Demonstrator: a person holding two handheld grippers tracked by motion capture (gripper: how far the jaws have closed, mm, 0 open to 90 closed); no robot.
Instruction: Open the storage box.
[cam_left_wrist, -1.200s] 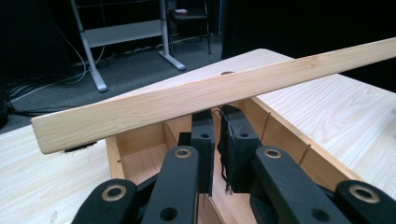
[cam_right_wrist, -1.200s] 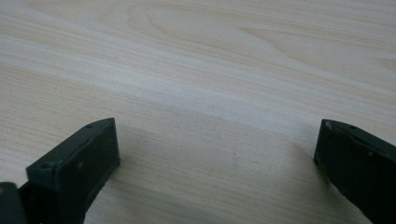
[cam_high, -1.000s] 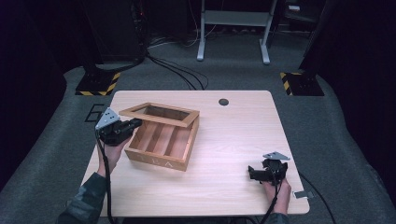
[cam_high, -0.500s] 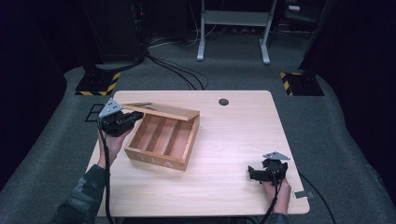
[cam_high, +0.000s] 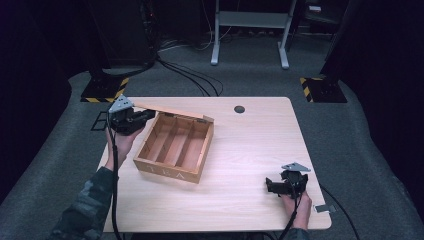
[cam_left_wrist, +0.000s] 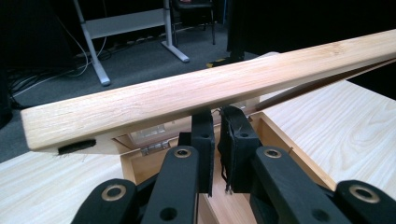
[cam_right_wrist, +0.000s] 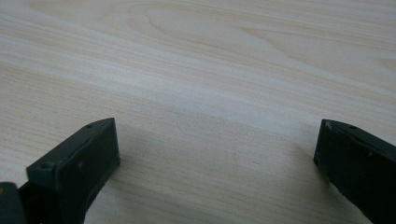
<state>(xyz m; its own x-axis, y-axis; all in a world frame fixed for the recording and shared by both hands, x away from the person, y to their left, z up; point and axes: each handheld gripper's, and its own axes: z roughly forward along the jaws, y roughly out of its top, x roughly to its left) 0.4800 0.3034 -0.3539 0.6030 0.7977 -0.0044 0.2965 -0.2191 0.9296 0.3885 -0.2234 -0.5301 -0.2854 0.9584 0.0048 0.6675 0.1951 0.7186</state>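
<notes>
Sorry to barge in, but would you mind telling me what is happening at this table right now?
A person is working on a wooden tea box with two handheld grippers. The left gripper, jaws nearly together, sits under the box's hinged lid, which is partly raised over the divided compartments. The right gripper rests open on the bare table, well away from the box.

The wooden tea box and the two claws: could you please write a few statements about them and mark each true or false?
1. The wooden tea box has its lid raised. True.
2. The box's compartments hold tea bags. False: they look empty.
3. The left claw is under the lid's edge, jaws close together. True.
4. The right claw grips the box. False: it is open over bare table, away from the box.
</notes>
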